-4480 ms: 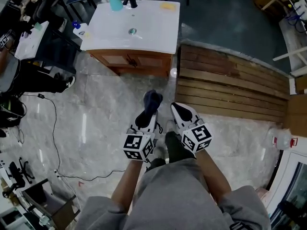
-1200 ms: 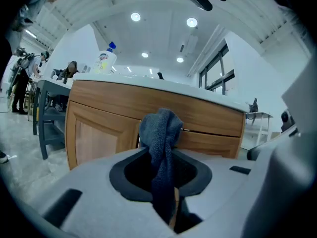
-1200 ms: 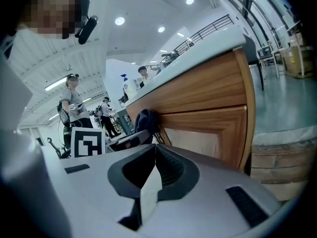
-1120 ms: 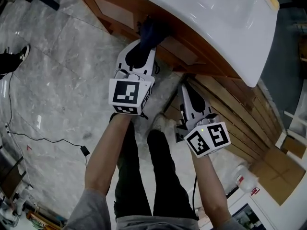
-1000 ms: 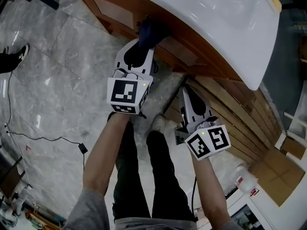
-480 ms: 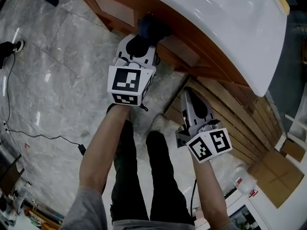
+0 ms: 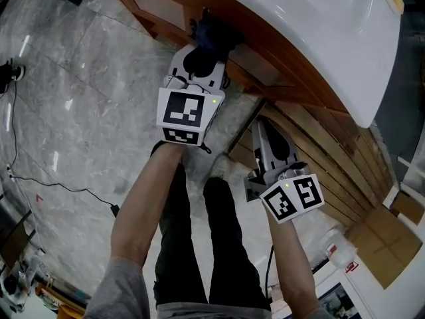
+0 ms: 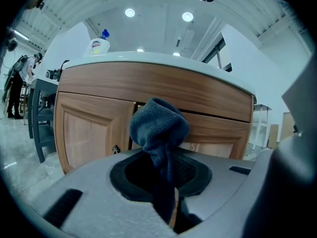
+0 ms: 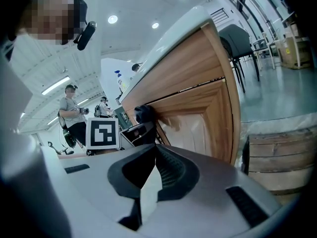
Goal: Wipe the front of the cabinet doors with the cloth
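Observation:
A dark blue cloth is bunched at the tip of my left gripper, which is shut on it. The cloth is up against the wooden cabinet front, at the seam between the left door and the right door. Whether it presses on the wood is hidden by the cloth itself. My right gripper hangs lower and to the right, shut with nothing in it, beside the cabinet's right door. In the right gripper view the left gripper's marker cube shows beyond my right gripper.
A white countertop overhangs the cabinet, with a bottle on it. A slatted wooden platform lies right of the cabinet. A black cable trails on the marble floor. A white jug and a cardboard box stand at the right.
The person has come up close to the cabinet. Over the last second my left gripper with the cloth has slid a little right along the cabinet front. My right gripper has barely moved.

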